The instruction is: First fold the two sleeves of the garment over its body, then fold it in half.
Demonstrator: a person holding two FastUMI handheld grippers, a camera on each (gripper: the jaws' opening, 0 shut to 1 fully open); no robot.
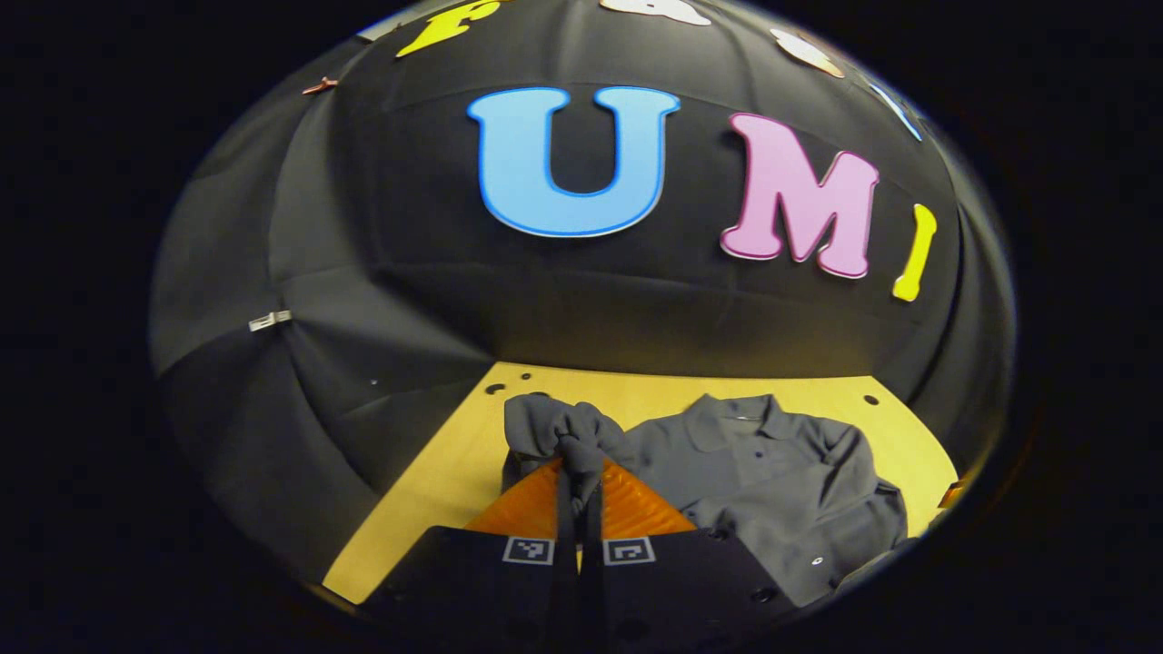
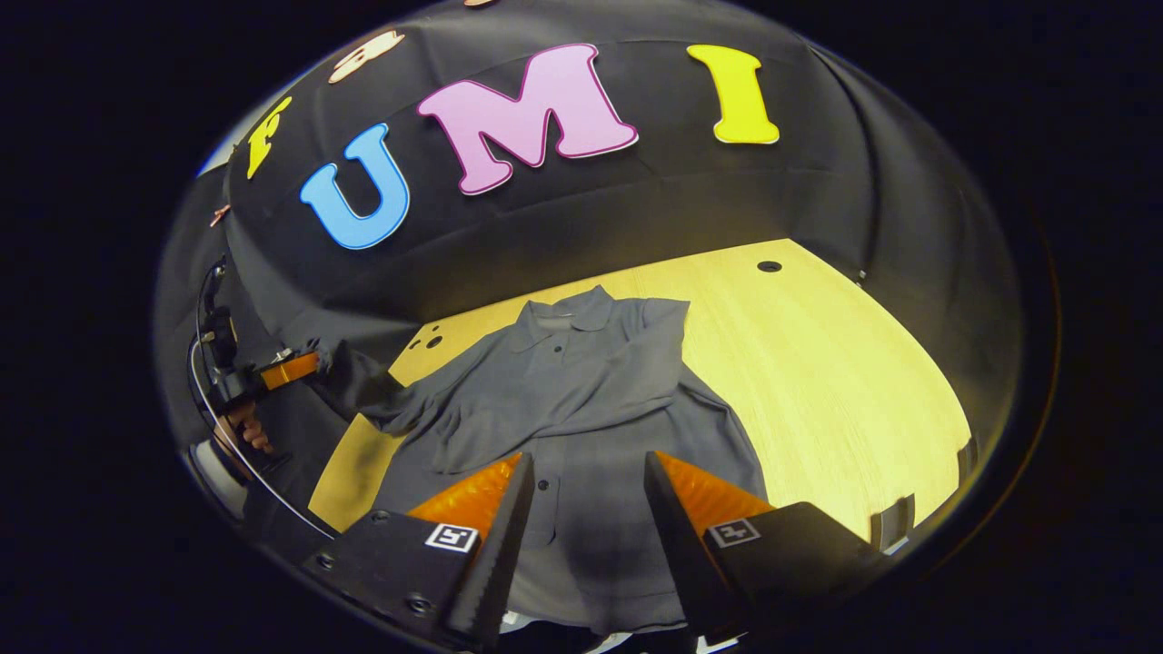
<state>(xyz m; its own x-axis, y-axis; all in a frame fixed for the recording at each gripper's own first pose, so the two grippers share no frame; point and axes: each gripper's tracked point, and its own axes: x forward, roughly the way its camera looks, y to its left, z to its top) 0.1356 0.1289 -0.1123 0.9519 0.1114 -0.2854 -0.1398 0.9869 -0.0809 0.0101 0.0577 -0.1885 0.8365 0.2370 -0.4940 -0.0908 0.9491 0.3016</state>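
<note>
While the left gripper (image 1: 579, 472) has its jaws clamped on the bunched left sleeve (image 1: 563, 431), lifted off the table (image 2: 818, 363), the right gripper (image 2: 581, 509) hangs with jaws apart above the grey shirt (image 2: 581, 381), which lies flat farther back, collar (image 2: 568, 318) toward the wall.

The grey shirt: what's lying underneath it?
The shirt lies on a yellow wooden table. Whatever sits under the cloth is covered. The left gripper pinches one sleeve.

Dim booth, warm overhead light, sharp centre, strong fisheye bending at edges.
</note>
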